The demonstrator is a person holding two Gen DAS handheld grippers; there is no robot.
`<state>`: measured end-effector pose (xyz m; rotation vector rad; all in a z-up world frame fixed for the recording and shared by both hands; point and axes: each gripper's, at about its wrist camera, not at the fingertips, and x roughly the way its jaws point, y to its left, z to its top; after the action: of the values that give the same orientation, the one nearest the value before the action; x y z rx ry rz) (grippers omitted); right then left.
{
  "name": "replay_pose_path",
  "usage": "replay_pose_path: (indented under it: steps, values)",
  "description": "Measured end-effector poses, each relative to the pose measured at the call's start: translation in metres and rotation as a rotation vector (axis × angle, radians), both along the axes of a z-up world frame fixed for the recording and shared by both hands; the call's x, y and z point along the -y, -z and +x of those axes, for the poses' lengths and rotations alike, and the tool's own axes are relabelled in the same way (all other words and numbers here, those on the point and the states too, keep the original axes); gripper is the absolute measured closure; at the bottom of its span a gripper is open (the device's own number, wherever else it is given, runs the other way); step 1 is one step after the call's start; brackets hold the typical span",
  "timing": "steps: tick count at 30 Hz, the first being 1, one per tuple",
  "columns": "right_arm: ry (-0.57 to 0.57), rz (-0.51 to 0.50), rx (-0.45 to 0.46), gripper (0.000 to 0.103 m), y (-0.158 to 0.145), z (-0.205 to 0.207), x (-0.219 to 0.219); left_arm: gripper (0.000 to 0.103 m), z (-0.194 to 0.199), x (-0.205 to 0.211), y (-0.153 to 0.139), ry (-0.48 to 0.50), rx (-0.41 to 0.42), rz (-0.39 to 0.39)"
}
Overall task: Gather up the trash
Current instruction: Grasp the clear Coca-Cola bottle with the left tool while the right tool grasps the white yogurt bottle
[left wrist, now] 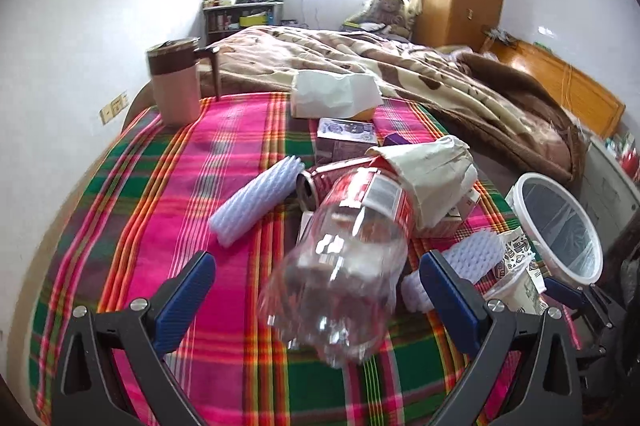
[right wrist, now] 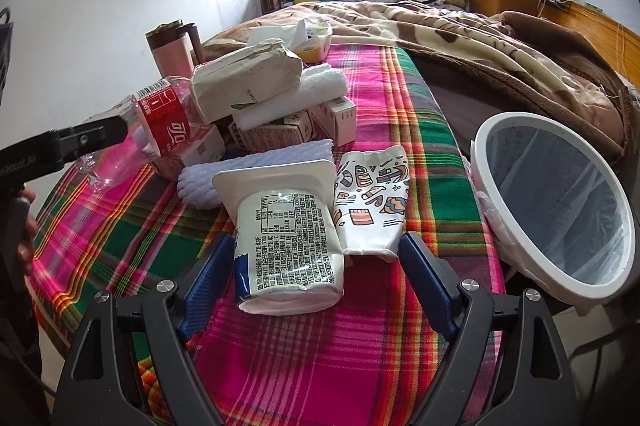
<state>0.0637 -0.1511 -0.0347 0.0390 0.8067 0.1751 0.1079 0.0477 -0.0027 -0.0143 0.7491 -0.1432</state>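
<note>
1. The bin point(right wrist: 554, 201) sits off to the right of your right gripper point(right wrist: 316, 270), its white rim tilted toward you, probably so trash can be dropped in without a long reach

2. The plaid cloth point(right wrist: 360, 346) runs under both tools and carries all the litter, so everything is within an arm's sweep

3. The clear bottle point(left wrist: 340, 266) lies on its side straight ahead of your left gripper point(left wrist: 316, 298), base toward you; the jaws are spread wide on either side of it and not touching, so you look set to close on it

4. The yogurt cup point(right wrist: 288, 246) lies on its side between your right gripper's spread, released jaws, near the left finger, not yet gripped

5. The paper cup point(right wrist: 372, 201) lies flattened just beside the yogurt cup, toward the bin

6. The foam sleeve point(left wrist: 256, 201) rests ahead and left of your left gripper, apart from the pile
</note>
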Motion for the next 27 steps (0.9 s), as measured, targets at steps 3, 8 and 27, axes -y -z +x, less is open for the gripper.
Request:
replay_pose_path:
  steps: [3, 8, 27]
  values:
    - [-0.018, -0.003, -0.017, 0.017, 0.0, 0.006, -0.002, 0.0, 0.011, 0.009, -0.003, 0.043, -0.008, 0.053]
    - [-0.015, 0.0, -0.037, 0.017, 0.001, 0.013, -0.002, 0.0, 0.031, 0.022, 0.001, 0.111, -0.094, 0.097]
    - [-0.062, 0.057, 0.0, 0.028, -0.007, 0.006, 0.001, 0.036, 0.027, 0.018, 0.002, 0.083, -0.099, 0.053]
